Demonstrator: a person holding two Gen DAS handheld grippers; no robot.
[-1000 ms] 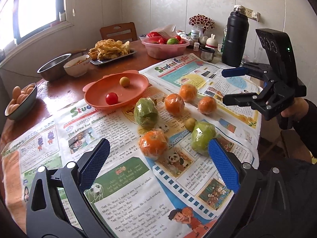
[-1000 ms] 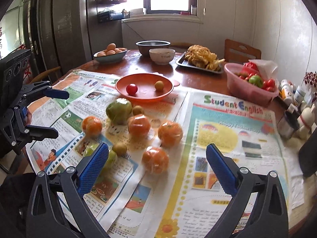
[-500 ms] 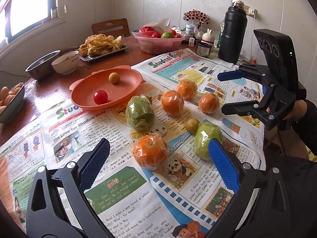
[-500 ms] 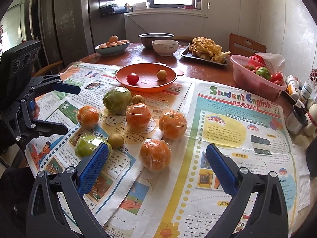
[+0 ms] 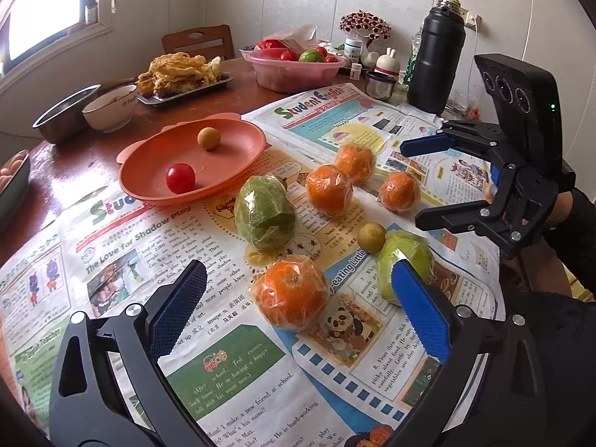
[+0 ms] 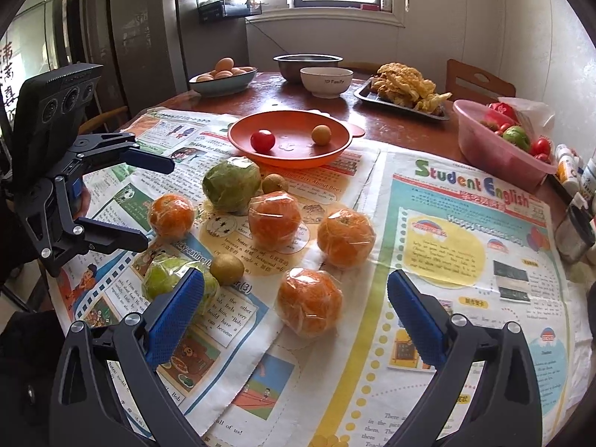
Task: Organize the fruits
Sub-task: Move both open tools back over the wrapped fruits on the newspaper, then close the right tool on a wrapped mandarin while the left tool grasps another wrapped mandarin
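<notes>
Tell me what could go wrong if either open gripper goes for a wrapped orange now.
The left gripper frames the nearest wrapped orange, but its right finger overlaps the pale green fruit, so closing may shove that and the small brown fruit beside it. The film could let the orange slip. The right gripper frames another orange; the round fruit may roll.

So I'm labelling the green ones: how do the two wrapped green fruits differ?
The darker green fruit lies by the orange plate, clear of both grippers; the paler green fruit lies nearer the cameras, partly hidden behind a blue finger. The darker one looks larger. Both are in clear film on the newspaper, each beside a small brownish fruit.
</notes>
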